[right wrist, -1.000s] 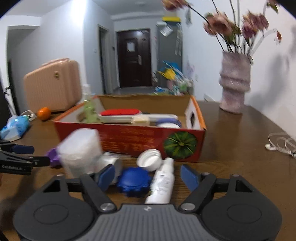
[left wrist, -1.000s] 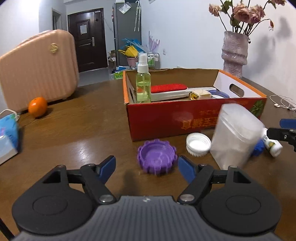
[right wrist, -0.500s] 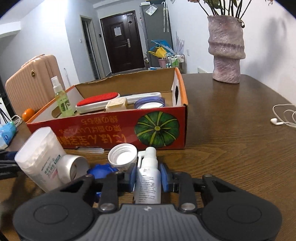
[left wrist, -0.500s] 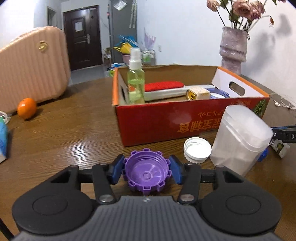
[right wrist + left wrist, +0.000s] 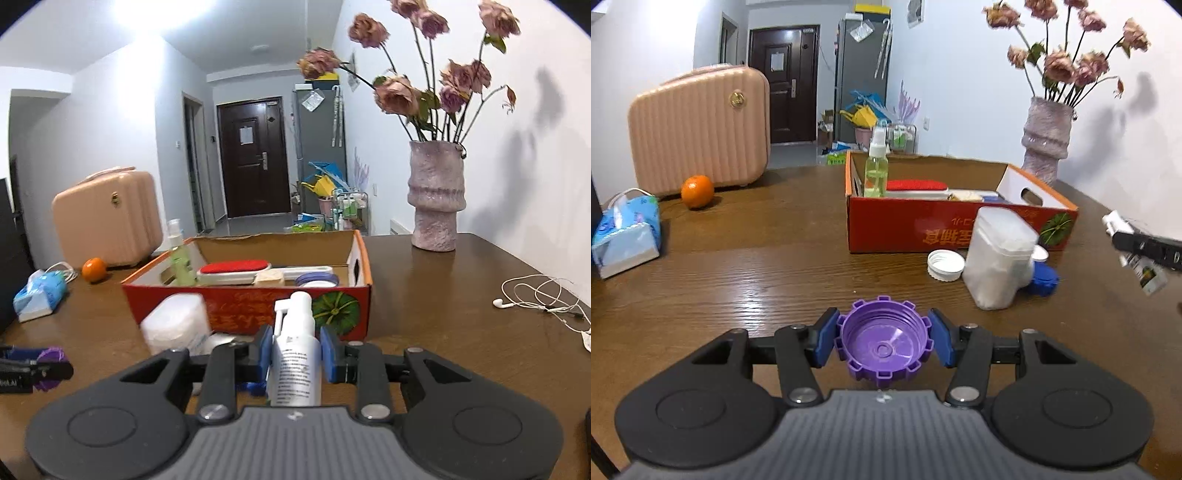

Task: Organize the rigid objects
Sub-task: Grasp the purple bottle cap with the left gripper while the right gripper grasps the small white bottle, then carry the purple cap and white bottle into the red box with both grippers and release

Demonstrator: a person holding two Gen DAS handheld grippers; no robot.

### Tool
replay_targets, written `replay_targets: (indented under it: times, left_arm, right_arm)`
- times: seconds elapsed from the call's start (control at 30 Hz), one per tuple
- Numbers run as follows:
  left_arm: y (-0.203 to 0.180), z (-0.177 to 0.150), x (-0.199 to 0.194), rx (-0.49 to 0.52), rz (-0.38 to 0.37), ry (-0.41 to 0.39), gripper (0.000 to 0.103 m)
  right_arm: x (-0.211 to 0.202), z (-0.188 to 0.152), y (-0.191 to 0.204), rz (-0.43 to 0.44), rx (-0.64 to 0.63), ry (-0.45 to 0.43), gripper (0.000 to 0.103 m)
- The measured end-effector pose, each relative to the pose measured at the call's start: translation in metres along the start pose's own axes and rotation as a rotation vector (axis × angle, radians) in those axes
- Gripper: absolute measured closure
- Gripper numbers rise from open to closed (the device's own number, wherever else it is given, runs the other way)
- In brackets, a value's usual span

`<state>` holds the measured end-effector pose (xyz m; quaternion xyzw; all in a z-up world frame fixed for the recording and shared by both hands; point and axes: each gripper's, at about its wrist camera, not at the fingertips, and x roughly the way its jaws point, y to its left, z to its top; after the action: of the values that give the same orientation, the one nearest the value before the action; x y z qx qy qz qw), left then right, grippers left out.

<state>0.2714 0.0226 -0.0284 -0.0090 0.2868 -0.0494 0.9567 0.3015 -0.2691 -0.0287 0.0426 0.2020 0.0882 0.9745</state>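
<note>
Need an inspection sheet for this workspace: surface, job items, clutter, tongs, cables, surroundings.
Surface: dark brown wooden table, glossy.
Job's things: red cardboard box holding a green spray bottle, red-topped brush and more; frosted plastic container, white screw cap and blue cap on the table.
Clutter: orange fruit, blue tissue pack.
Grippers: left tongs shut on purple notched plastic cap; right tongs shut on white plastic spray bottle.
Cables: white earphones on the table.
Surroundings: pink ribbed suitcase, textured vase of dried roses, dark door.
</note>
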Motion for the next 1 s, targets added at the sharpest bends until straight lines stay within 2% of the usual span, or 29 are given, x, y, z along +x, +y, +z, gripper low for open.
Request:
replay_targets:
  times: [0.2, 0.33, 0.43, 0.57, 0.67, 0.77, 0.87, 1.0]
  left_arm:
    - [-0.004, -0.007, -0.048, 0.002, 0.011, -0.067, 0.050]
    - [-0.006, -0.007, -0.071, 0.001, -0.010, -0.114, 0.050]
    - [-0.006, -0.002, -0.074, -0.002, -0.031, -0.120, 0.050]
    - [-0.006, 0.020, -0.063, 0.018, -0.059, -0.132, 0.050]
    - [-0.006, 0.055, -0.039, 0.038, -0.089, -0.132, 0.050]
    - [-0.009, 0.095, -0.004, 0.052, -0.112, -0.115, 0.050]
    - [-0.019, 0.134, 0.053, 0.064, -0.169, -0.051, 0.050]
    - [-0.038, 0.166, 0.140, 0.084, -0.178, 0.056, 0.050]
  right_arm:
    - [-0.042, -0.005, 0.017, 0.043, -0.013, -0.025, 0.076]
    - [-0.069, -0.003, 0.027, 0.057, -0.037, -0.052, 0.076]
    - [-0.082, 0.003, 0.031, 0.055, -0.062, -0.076, 0.076]
    - [-0.084, 0.015, 0.033, 0.064, -0.079, -0.099, 0.076]
    - [-0.069, 0.029, 0.029, 0.068, -0.079, -0.098, 0.076]
    - [-0.036, 0.052, 0.018, 0.066, -0.063, -0.106, 0.076]
    - [0.005, 0.079, 0.002, 0.049, -0.035, -0.120, 0.076]
    - [0.068, 0.103, -0.014, 0.064, -0.001, -0.133, 0.076]
